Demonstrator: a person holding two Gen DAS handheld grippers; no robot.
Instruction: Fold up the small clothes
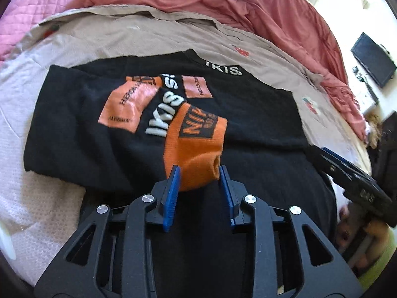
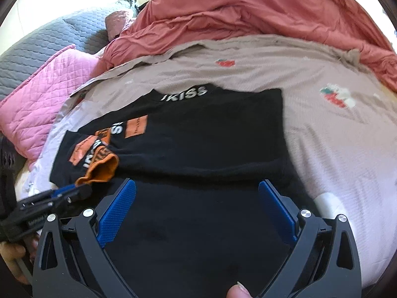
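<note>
A black T-shirt (image 1: 74, 114) with white "IKISS" lettering and orange patches lies spread on the bed, its left side folded over the front. Its orange sleeve cuff (image 1: 196, 136) rests on top of the print. My left gripper (image 1: 198, 171) stands slightly open with the cuff's near end between its blue fingertips, lying loosely there. In the right wrist view the same shirt (image 2: 198, 144) fills the middle, with the left gripper (image 2: 72, 188) low at the left by the cuff (image 2: 101, 171). My right gripper (image 2: 197, 186) hangs wide open over the shirt's near hem, holding nothing.
The shirt lies on a beige sheet (image 2: 322, 129) with strawberry prints. A bunched red duvet (image 2: 248, 12) runs along the far side. A pink quilted pillow (image 2: 37, 99) and a grey one (image 2: 49, 39) sit at the left. A thumb (image 2: 238, 293) shows at the bottom edge.
</note>
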